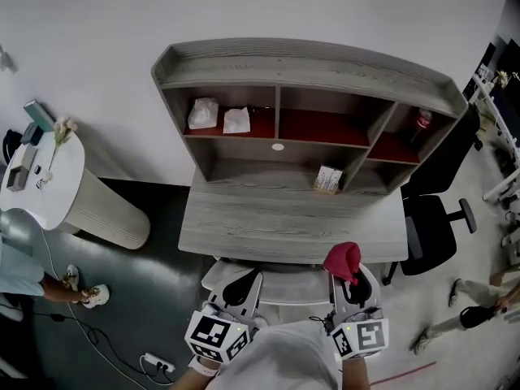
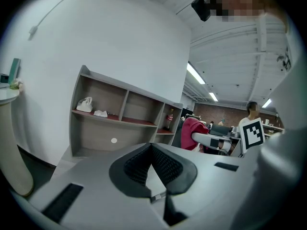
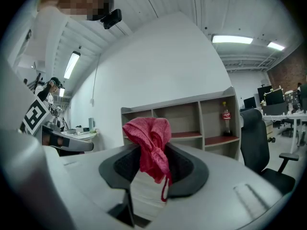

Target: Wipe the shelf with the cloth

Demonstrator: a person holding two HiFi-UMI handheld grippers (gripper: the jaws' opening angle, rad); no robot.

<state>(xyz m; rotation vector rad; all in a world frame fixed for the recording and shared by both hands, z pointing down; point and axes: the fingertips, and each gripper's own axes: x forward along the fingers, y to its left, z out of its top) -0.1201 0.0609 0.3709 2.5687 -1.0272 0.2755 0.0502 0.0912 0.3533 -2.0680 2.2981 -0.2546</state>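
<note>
A grey wooden shelf unit (image 1: 309, 75) with red-lined compartments stands at the back of a grey desk (image 1: 284, 226) ahead of me. My right gripper (image 1: 345, 273) is shut on a bunched red cloth (image 1: 342, 258), held near the desk's front edge. In the right gripper view the red cloth (image 3: 151, 143) hangs over and between the pads and hides the fingertips, with the shelf unit (image 3: 192, 114) beyond it. My left gripper (image 1: 241, 281) is beside it at the desk's front. Its jaws meet at the tip with nothing between them (image 2: 150, 145).
Two crumpled white pieces (image 1: 203, 114) (image 1: 236, 120) lie in the upper left compartment. A cola bottle (image 1: 421, 121) stands in the right one, a small box (image 1: 327, 179) under the shelf. A black office chair (image 1: 435, 222) is at the right, a round white table (image 1: 45, 177) at the left.
</note>
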